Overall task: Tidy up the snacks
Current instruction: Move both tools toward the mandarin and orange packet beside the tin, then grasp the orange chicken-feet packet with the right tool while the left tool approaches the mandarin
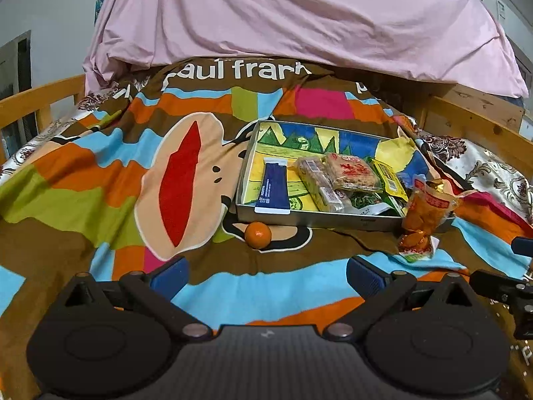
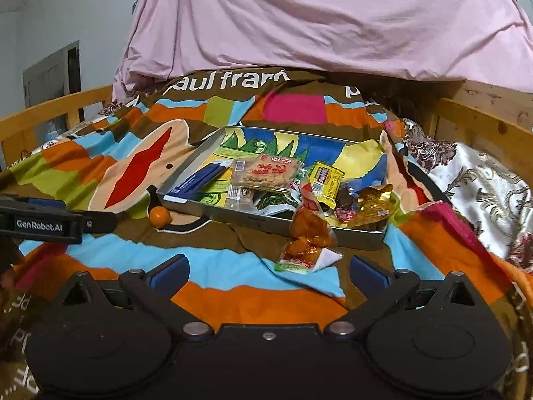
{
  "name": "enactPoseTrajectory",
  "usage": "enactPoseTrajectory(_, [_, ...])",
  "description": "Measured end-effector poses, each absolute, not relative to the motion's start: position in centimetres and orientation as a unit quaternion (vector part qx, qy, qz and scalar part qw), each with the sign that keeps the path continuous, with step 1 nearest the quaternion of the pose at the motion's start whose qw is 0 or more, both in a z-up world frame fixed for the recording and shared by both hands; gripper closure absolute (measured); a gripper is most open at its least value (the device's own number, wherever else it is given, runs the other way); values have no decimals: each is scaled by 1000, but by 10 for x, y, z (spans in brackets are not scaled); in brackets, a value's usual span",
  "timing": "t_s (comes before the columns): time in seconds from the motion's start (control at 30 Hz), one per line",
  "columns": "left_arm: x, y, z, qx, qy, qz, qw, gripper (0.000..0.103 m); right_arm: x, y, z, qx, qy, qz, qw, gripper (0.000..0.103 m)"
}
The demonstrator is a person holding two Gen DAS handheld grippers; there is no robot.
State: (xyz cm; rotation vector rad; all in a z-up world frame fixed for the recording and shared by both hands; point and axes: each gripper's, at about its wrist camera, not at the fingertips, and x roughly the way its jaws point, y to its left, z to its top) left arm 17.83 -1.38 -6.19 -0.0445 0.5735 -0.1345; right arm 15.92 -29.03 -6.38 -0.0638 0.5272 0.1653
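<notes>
Two grippers stood open and empty: the left gripper (image 1: 266, 275) and right gripper (image 2: 268, 271), both short of the metal tray (image 1: 263, 213). An orange sauce packet (image 2: 309, 233) leaned over the tray's near rim, directly ahead of the right gripper. A small orange (image 1: 258, 233) lay just before that rim. Only the right view showed a gold-wrapped snack (image 2: 374, 205) inside, seemingly candy.
</notes>
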Motion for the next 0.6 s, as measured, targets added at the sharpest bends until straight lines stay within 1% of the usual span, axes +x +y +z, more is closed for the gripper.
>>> enactPoseTrajectory(0.2, [198,-20,-70,-21,276,-69,959,0,179,-283,-73,-43,260,75,962,1])
enactPoseTrajectory(0.6, [232,-19,-92,-25,265,-59,962,0,211,-284,-88,-26,259,64,964,1])
